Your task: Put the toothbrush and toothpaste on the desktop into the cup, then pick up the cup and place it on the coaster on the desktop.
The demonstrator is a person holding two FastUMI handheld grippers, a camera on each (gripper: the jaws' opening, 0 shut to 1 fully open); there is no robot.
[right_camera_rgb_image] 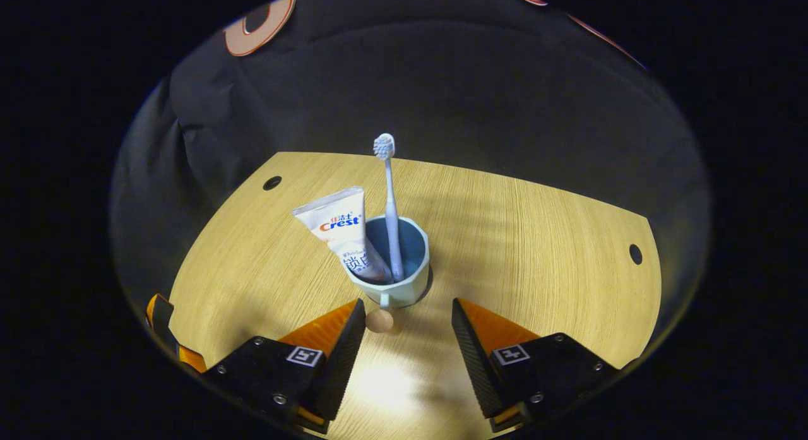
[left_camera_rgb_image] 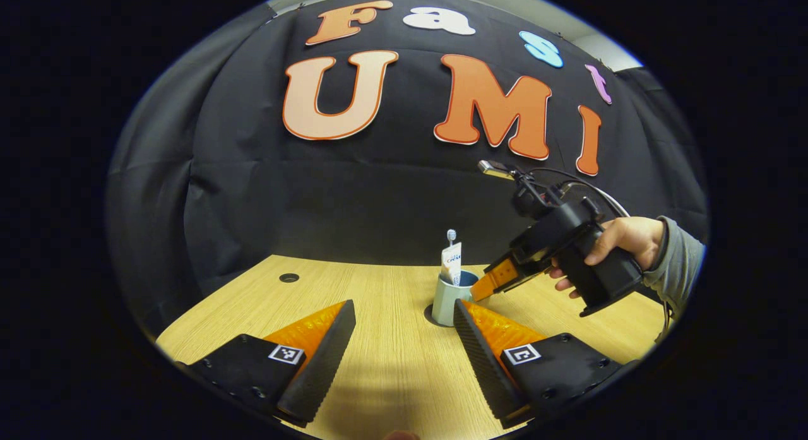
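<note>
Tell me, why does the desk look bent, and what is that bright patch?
In the right gripper view, fisheye distortion curves the desk edge, and lamp glare pools between the right claw fingers; the cup stays sharp. In the left gripper view, the desk bows too, evenly lit.

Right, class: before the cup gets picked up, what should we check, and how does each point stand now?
1. Toothbrush in the cup: ok, it stands upright inside.
2. Toothpaste in the cup: ok, it leans on the rim.
3. Right gripper ready to grasp: ok, open, with the cup's handle just ahead between its fingers.
4. Left gripper out of the way: ok, open and back from the cup.
5. Coaster located: cannot tell; a dark edge under the cup could be coaster or shadow.
</note>
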